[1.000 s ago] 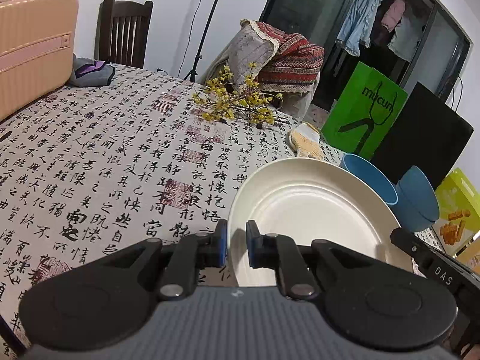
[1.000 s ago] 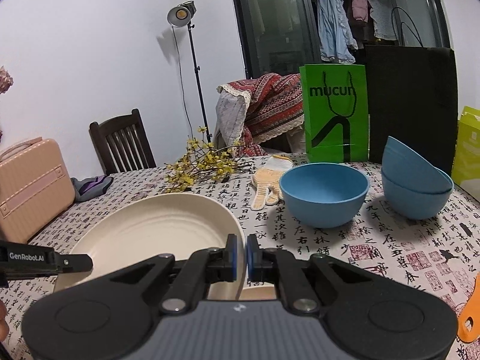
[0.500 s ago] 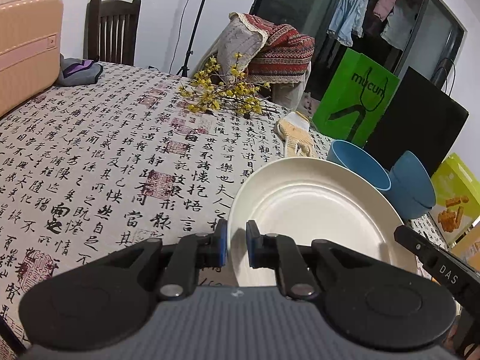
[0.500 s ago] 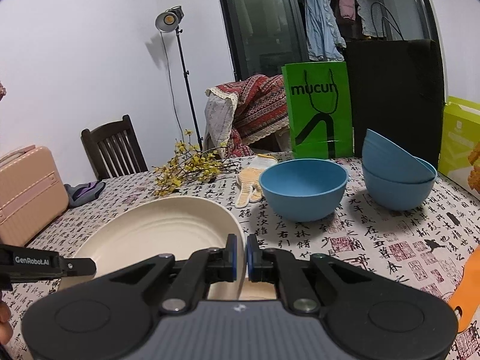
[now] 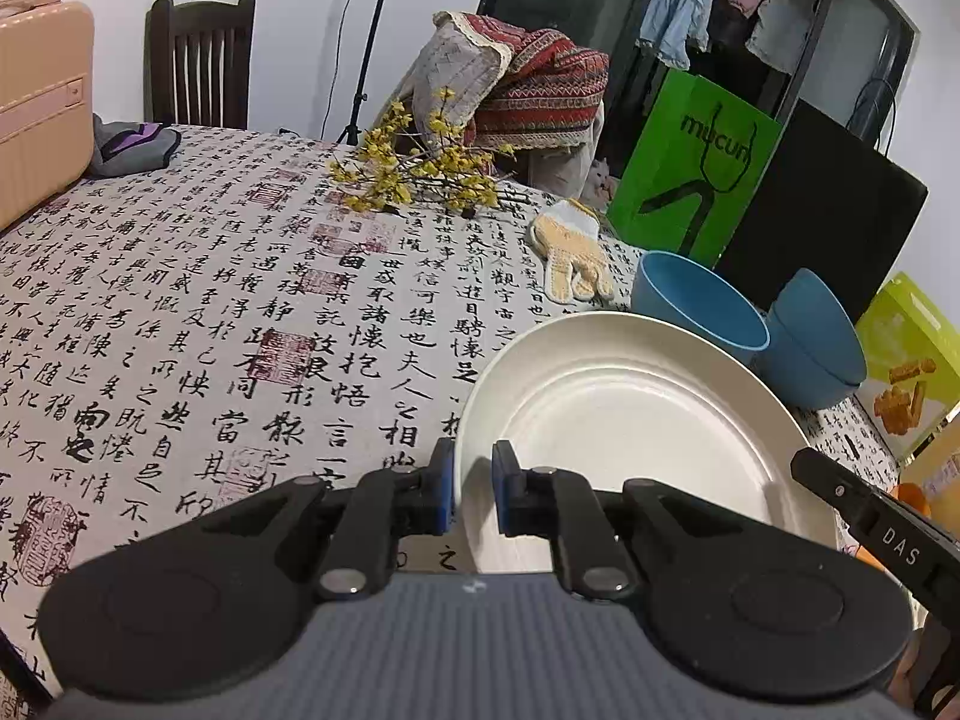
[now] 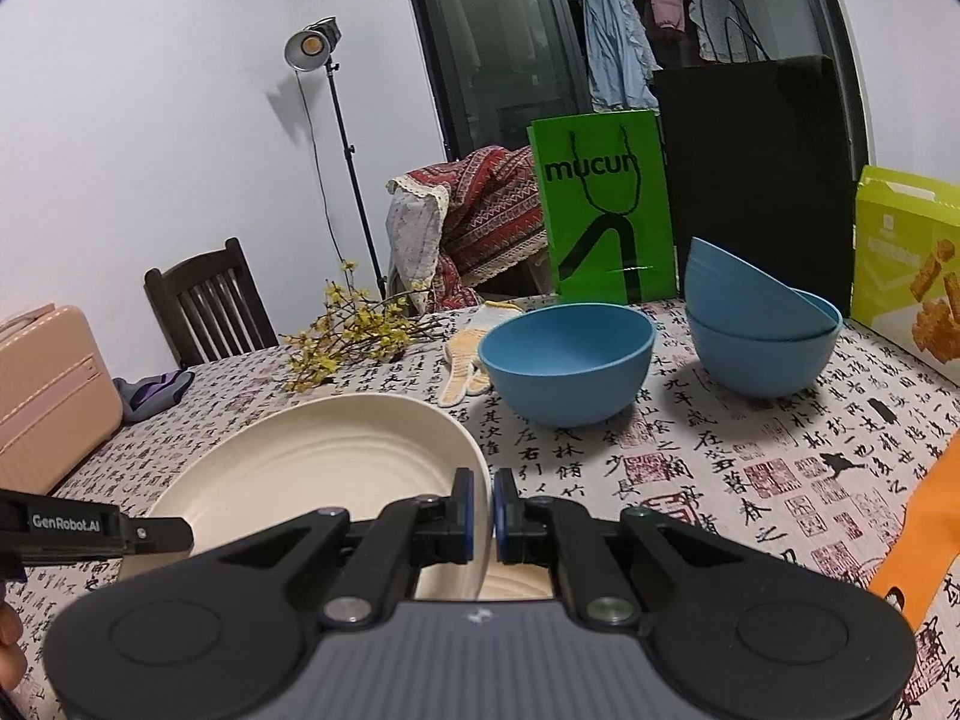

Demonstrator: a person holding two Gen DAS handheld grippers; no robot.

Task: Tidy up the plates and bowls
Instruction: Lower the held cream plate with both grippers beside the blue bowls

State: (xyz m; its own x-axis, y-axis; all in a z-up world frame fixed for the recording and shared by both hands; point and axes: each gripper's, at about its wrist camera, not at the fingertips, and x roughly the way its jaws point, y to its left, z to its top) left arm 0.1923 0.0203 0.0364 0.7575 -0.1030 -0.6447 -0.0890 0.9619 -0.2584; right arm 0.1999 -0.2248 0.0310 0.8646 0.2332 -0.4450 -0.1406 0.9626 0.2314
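A large cream plate (image 5: pixel 636 414) (image 6: pixel 324 468) is held above the calligraphy tablecloth (image 5: pixel 240 324) by both grippers. My left gripper (image 5: pixel 471 495) is shut on the plate's left rim. On the right rim my right gripper (image 6: pixel 483 513) is shut as well. Each gripper's black body shows at the edge of the other's view. Beyond the plate a single blue bowl (image 6: pixel 567 363) (image 5: pixel 696 306) stands upright, and to its right two blue bowls (image 6: pixel 759 327) (image 5: pixel 816 342) sit nested, the upper one tilted.
A knit glove (image 5: pixel 570 261) and a yellow flower sprig (image 5: pixel 414 180) lie behind the plate. A green bag (image 6: pixel 603 213), a black bag (image 6: pixel 756 180) and a yellow-green snack box (image 6: pixel 906 264) line the far edge. A pink suitcase (image 5: pixel 36 96) stands left; something orange (image 6: pixel 918 534) lies right.
Both grippers have carried the plate toward the blue bowls, which now look nearer and larger. The grips on the rim are unchanged.
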